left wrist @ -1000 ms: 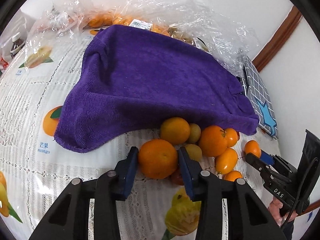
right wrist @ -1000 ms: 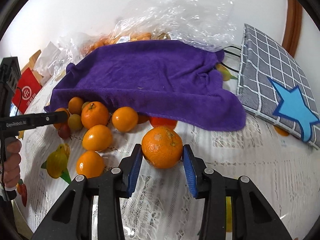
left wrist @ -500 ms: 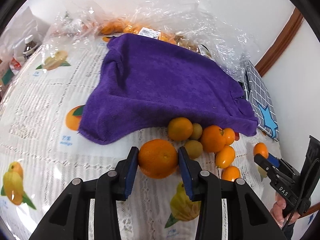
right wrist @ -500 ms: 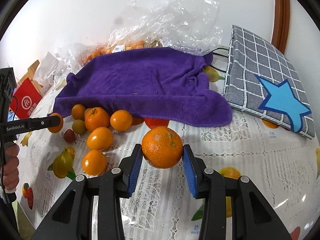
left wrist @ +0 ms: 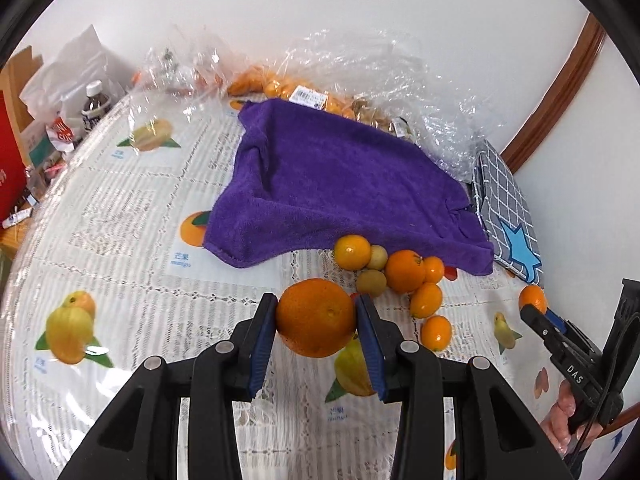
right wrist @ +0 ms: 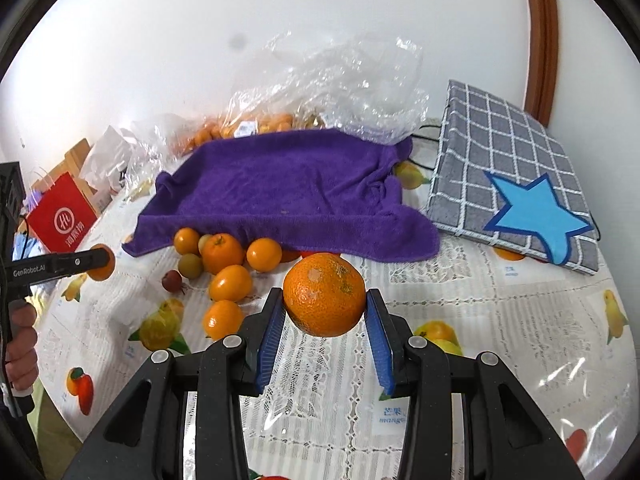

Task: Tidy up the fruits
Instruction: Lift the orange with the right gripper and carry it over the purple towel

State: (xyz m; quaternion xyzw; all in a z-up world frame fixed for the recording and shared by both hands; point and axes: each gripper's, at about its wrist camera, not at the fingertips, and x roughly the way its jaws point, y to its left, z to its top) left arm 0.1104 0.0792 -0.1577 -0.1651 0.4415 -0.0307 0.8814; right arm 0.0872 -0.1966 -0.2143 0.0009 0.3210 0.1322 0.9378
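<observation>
Each gripper, left gripper (left wrist: 316, 322) and right gripper (right wrist: 325, 312), clamps one orange (left wrist: 316, 323) (right wrist: 325, 294) above the tablecloth (left wrist: 120, 216); carry level, squeeze gently, release only once seated at the destination

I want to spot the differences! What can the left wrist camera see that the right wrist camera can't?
Only the left wrist view shows a dark bottle with a white cap at the far left of the table, and the smooth orange squeezed in the left gripper. Only the right wrist view shows a small dark red fruit and the speckled orange squeezed in the right gripper. Both show the purple towel, the loose pile of oranges at its edge, the plastic bags behind it and the grey checked bag with a blue star.
</observation>
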